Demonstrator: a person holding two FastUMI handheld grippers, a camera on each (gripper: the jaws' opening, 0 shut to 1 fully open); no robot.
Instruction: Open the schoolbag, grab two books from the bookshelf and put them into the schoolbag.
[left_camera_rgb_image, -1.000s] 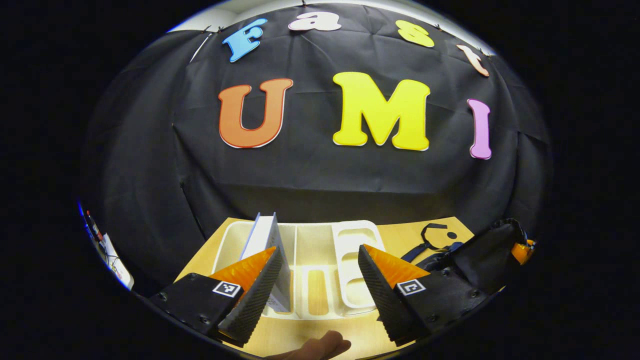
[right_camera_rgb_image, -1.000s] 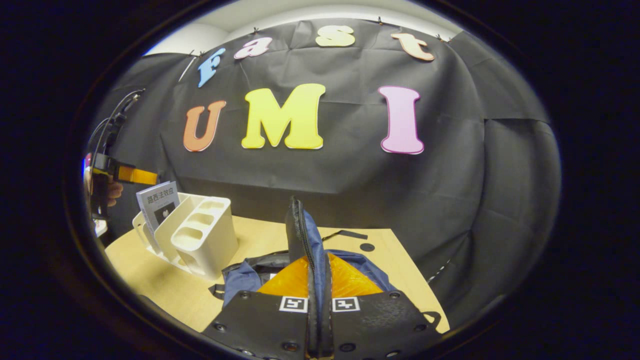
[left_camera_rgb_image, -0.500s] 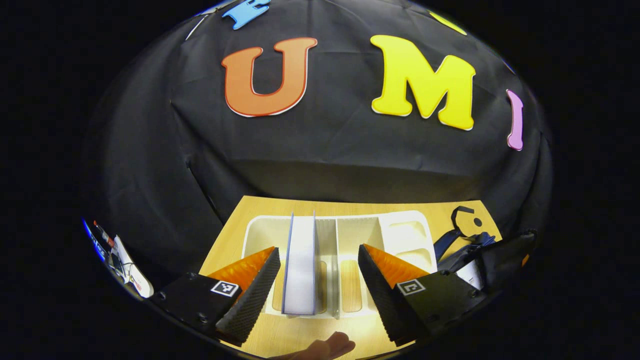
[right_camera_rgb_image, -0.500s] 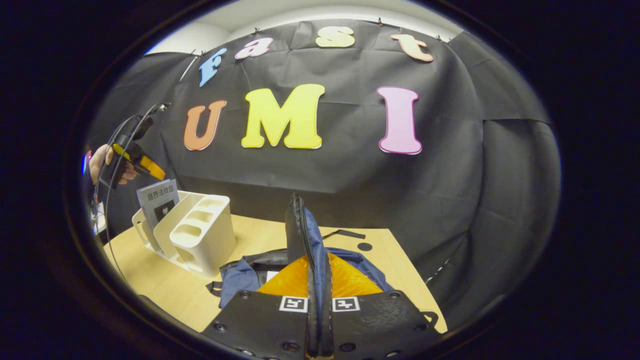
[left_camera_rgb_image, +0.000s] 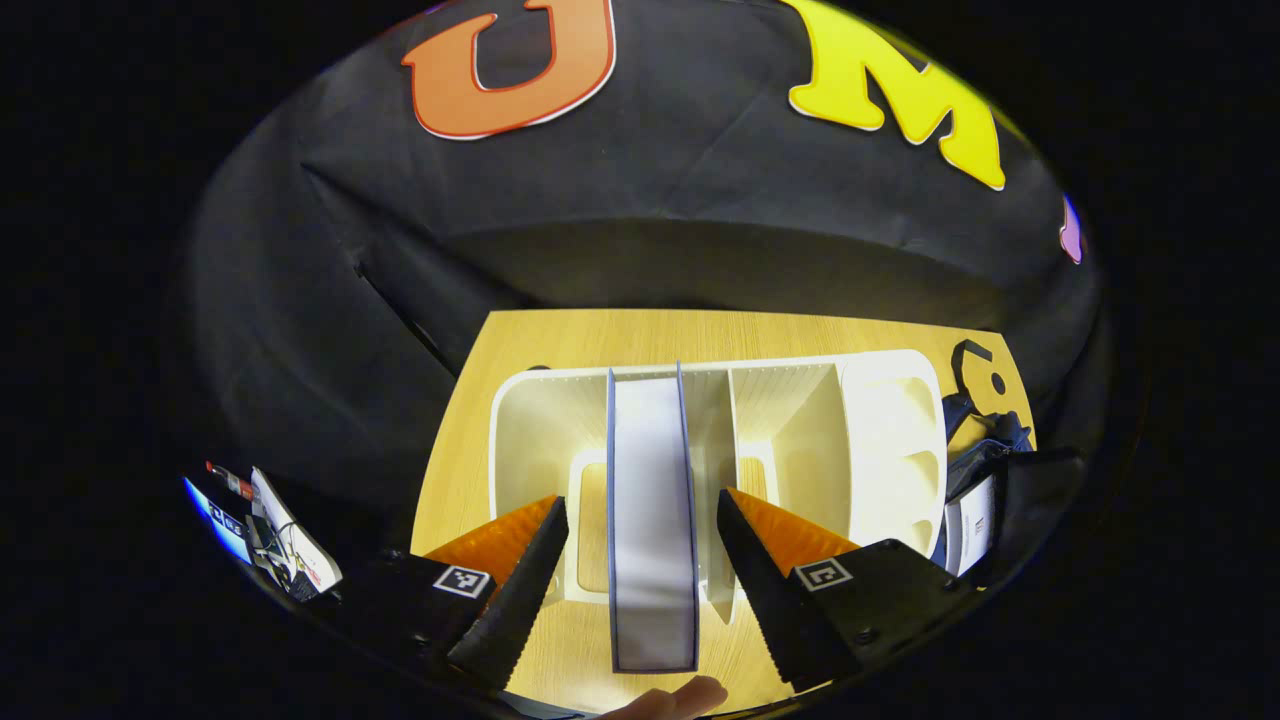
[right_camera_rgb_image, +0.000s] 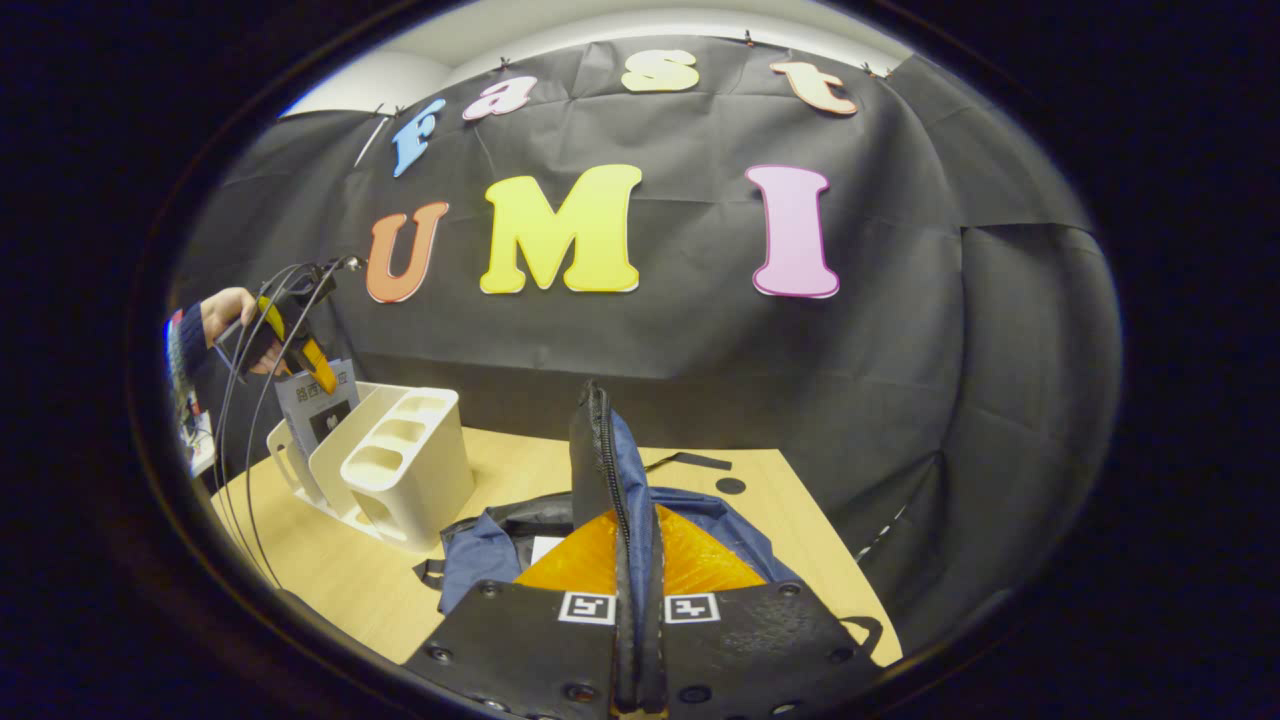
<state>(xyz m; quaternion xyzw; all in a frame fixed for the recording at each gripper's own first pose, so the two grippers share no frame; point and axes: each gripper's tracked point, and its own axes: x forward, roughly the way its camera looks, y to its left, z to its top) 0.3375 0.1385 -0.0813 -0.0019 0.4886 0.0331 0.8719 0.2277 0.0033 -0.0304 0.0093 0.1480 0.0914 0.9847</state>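
A grey-blue book (left_camera_rgb_image: 652, 500) stands upright in the white bookshelf (left_camera_rgb_image: 530, 420). My left gripper (left_camera_rgb_image: 640, 560) hangs over it, open, one finger on each side of the book's top edge with a gap on both sides. In the right gripper view the same book (right_camera_rgb_image: 315, 410) and bookshelf (right_camera_rgb_image: 400, 465) stand at the far left, with the left gripper (right_camera_rgb_image: 300, 345) above them in a hand (right_camera_rgb_image: 225, 305). My right gripper (right_camera_rgb_image: 637, 540) is shut on the zipped flap (right_camera_rgb_image: 600, 450) of the dark blue schoolbag (right_camera_rgb_image: 490, 550) and holds it upright, so the bag stands open.
The bookshelf and bag rest on a light wooden table (right_camera_rgb_image: 520, 470). The bag (left_camera_rgb_image: 985, 460) lies right beside the shelf's pen-holder end (left_camera_rgb_image: 890, 450), and something white (left_camera_rgb_image: 968, 520) shows inside it. Cables (right_camera_rgb_image: 245, 430) hang from the left gripper.
My left gripper has tipped downward and come in over the bookshelf, so the book now stands between its open fingers. My right gripper keeps the bag flap up, nearly unmoved.
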